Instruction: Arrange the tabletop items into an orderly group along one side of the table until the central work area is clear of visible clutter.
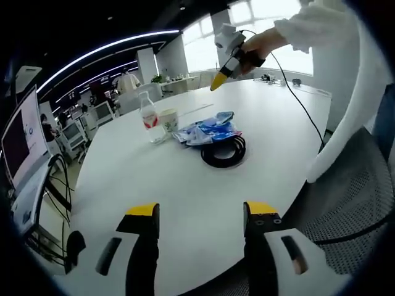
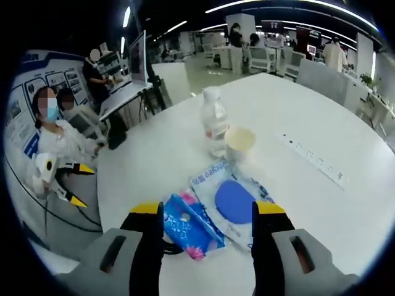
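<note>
Little looked done. A water bottle (image 1: 149, 119), a paper cup (image 1: 168, 120), blue packets (image 1: 207, 131) and a coiled black cable (image 1: 223, 152) clustered in the desk's (image 1: 185, 203) middle, well away from every edge. The left tongs (image 1: 200, 213) stood wide and empty above the near edge. The right tongs (image 2: 208, 213) hung wide over the packets, holding nothing. All four awaited moving aside.

Glossy plastic packets (image 2: 213, 213) and a clear plastic bottle (image 2: 214, 126) on a smooth white table (image 1: 185, 191).
</note>
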Motion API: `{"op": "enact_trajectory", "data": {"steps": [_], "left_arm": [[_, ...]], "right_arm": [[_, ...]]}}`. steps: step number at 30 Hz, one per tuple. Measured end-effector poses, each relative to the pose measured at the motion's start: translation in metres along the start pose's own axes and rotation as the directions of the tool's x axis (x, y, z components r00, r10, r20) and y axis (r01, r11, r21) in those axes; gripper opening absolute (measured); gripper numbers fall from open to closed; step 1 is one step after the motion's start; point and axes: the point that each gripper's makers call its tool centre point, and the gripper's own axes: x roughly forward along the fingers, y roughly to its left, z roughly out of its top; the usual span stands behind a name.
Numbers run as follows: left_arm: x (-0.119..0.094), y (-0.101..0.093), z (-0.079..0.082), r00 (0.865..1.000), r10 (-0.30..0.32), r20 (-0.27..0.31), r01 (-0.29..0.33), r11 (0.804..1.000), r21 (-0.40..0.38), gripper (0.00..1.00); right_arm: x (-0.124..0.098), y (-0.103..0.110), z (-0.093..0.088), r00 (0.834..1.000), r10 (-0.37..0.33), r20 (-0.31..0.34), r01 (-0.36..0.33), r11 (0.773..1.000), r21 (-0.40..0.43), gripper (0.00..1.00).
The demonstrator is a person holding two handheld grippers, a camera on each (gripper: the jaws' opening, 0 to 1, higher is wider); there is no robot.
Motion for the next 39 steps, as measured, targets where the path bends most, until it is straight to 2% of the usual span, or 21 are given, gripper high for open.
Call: {"op": "enact_trajectory", "data": {"steps": [6, 9, 16, 25, 35, 39], "left_arm": [[0.0, -0.005, 0.0, 1.0, -0.018, 0.003, 0.018, 1.0, 0.006, 0.54], [0.0, -0.007, 0.0, 1.0, -0.028, -0.002, 0.028, 1.0, 0.011, 0.54], [0.001, -0.014, 0.001, 0.998, -0.061, 0.01, 0.061, 0.998, 0.011, 0.54], [0.001, -0.02, 0.003, 0.995, -0.101, 0.024, 0.101, 0.995, -0.021, 0.55], [0.0, -0.031, 0.004, 0.986, -0.161, 0.035, 0.162, 0.986, -0.038, 0.55], [-0.002, -0.032, 0.008, 0.985, -0.164, 0.052, 0.166, 0.985, -0.038, 0.54]], "right_arm": [[-0.021, 0.002, -0.021, 0.999, -0.035, 0.037, 0.032, 0.997, 0.071, 0.55], [-0.034, 0.013, -0.029, 0.996, -0.062, 0.065, 0.053, 0.989, 0.136, 0.54], [-0.051, 0.028, -0.047, 0.989, -0.108, 0.105, 0.086, 0.977, 0.194, 0.54], [-0.065, 0.035, -0.07, 0.982, -0.157, 0.109, 0.125, 0.958, 0.257, 0.54], [-0.073, 0.045, -0.088, 0.973, -0.204, 0.104, 0.165, 0.94, 0.3, 0.53], [-0.073, 0.047, -0.093, 0.973, -0.204, 0.109, 0.162, 0.937, 0.31, 0.53]]}}
